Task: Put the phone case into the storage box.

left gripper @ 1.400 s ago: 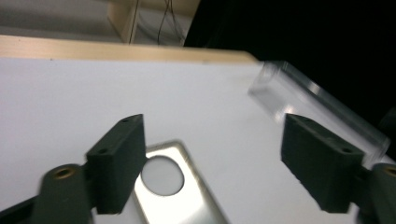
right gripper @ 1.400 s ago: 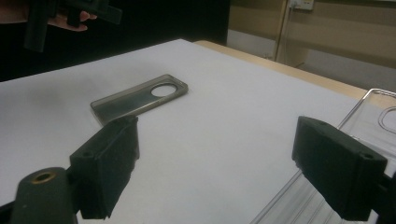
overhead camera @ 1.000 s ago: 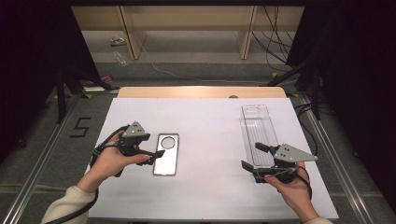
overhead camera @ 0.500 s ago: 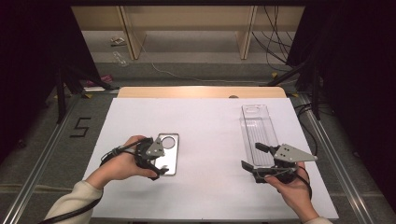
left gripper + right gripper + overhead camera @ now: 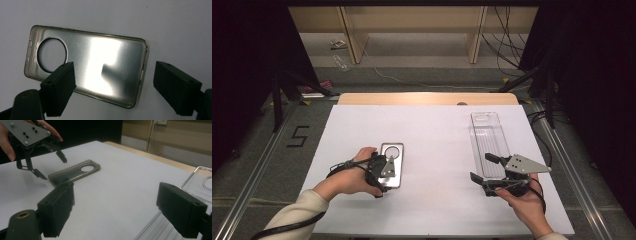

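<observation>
Your left gripper (image 5: 384,172) hangs wide open over the case (image 5: 85,67); closing toward its 6 o'clock rim could skid it across the table (image 5: 437,135).

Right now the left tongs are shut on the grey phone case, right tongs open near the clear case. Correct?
Not quite. The left tongs are open, poised above the grey phone case with nothing gripped; the left gripper view shows both jaws apart. The right tongs are open near the clear case, as you said.
</observation>
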### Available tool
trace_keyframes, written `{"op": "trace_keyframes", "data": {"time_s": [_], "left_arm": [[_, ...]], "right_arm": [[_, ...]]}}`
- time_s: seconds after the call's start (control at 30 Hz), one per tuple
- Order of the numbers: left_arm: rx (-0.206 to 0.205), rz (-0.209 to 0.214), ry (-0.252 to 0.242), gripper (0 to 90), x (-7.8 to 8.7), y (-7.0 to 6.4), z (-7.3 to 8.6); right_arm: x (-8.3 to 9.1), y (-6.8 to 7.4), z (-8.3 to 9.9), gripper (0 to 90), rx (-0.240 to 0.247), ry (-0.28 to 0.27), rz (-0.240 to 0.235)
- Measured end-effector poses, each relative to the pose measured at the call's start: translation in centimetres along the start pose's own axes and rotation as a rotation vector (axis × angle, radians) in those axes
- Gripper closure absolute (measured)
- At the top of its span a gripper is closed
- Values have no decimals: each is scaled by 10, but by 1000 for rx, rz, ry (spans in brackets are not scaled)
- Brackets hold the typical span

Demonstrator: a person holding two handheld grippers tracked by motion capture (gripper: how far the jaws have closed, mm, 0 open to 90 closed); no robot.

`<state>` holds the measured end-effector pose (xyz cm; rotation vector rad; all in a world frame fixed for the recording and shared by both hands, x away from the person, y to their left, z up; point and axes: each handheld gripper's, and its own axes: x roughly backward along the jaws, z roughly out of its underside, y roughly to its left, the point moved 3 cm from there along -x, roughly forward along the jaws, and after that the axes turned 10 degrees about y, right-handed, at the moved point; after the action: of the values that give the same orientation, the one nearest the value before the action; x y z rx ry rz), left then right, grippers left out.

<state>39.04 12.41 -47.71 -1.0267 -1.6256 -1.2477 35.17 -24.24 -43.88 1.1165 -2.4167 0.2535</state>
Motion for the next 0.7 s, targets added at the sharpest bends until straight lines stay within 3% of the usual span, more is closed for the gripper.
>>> {"op": "trace_keyframes", "data": {"time_s": [0.17, 0.47, 0.7], "left_arm": [[-48, -9, 19, 220, -6, -2, 0], [-53, -4, 16, 258, -9, -5, 3], [-71, 11, -6, 347, -8, -7, 5]], "right_arm": [[0, 0, 0, 159, 0, 0, -1], [-1, 0, 0, 159, 3, 3, -2], [-1, 0, 0, 158, 3, 3, -1]]}}
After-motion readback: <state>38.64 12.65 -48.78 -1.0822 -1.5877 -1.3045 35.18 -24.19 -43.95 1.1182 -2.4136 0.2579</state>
